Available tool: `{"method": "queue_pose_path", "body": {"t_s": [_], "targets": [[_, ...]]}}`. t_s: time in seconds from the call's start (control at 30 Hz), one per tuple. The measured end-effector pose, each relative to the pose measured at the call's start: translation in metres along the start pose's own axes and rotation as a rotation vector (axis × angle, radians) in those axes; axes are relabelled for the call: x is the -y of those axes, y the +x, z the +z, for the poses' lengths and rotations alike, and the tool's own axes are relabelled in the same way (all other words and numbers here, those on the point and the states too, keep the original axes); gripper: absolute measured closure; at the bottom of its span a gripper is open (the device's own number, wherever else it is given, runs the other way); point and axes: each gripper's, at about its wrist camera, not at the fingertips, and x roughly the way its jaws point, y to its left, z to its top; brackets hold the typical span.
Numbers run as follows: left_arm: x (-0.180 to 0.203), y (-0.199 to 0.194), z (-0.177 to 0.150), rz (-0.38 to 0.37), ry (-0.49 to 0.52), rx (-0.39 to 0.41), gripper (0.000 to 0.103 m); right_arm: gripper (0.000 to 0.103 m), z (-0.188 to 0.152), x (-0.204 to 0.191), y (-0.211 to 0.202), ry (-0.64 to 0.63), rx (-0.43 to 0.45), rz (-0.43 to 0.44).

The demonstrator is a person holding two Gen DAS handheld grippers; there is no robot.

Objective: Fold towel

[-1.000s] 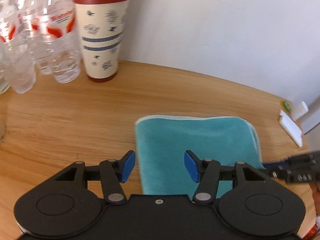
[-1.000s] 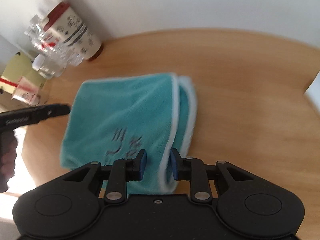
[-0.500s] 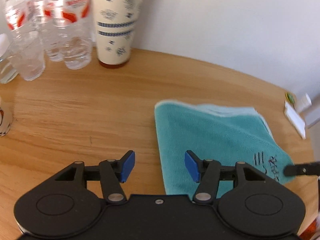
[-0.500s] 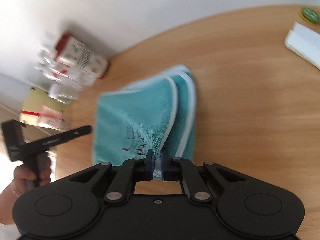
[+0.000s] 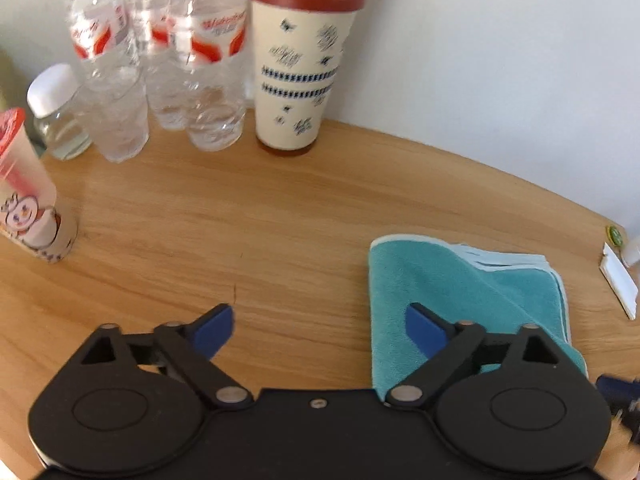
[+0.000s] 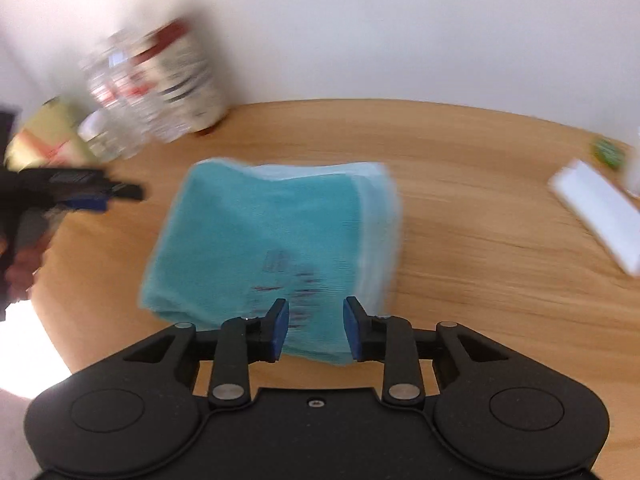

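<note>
Tools both released: left tool spread wide and level over the desk, its right finger above the towel; right tool parted over the towel's near edge, gripping nothing. Towel lies folded, teal, on the round wooden desk by a white wall. Left view alone shows bottles and cup sharply; right view, blurred, shows a hand holding the left tool.

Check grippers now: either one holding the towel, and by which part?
Nothing held. Left gripper and right gripper are both open; the folded towel lies free on the table.
</note>
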Motion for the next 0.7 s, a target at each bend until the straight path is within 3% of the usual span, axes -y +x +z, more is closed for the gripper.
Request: {"method": "queue_pose_path", "body": {"t_s": [0.1,0.2,0.23,0.27,0.3,0.43,0.6,0.7], "targets": [[0.001,0.001,-0.001,0.006,0.005,-0.019,0.005,0.065,0.004,-0.025,0.034,-0.035,-0.072,0.039],[-0.001,0.0,-0.002,0.014,0.014,-0.017,0.004,0.065,0.009,-0.03,0.044,-0.032,-0.024,0.01],[-0.002,0.001,-0.001,0.014,0.016,-0.018,0.003,0.067,0.009,-0.031,0.047,-0.038,-0.026,-0.001],[-0.003,0.002,-0.001,0.017,0.018,-0.018,0.003,0.079,0.009,-0.03,0.054,-0.04,-0.063,-0.023],[-0.003,0.002,0.0,0.021,0.018,-0.019,0.003,0.08,0.01,-0.03,0.061,-0.042,-0.093,-0.039],[-0.005,0.003,0.004,0.021,0.02,-0.021,0.003,0.086,0.01,-0.018,0.057,0.069,-0.15,-0.037],[0.0,0.011,0.008,0.009,0.037,-0.027,0.003,0.086,-0.001,-0.025,0.057,0.079,-0.173,-0.061],[0.01,0.012,0.01,-0.007,0.071,-0.014,0.003,0.082,0.007,-0.021,0.036,0.088,-0.116,-0.064]]}}
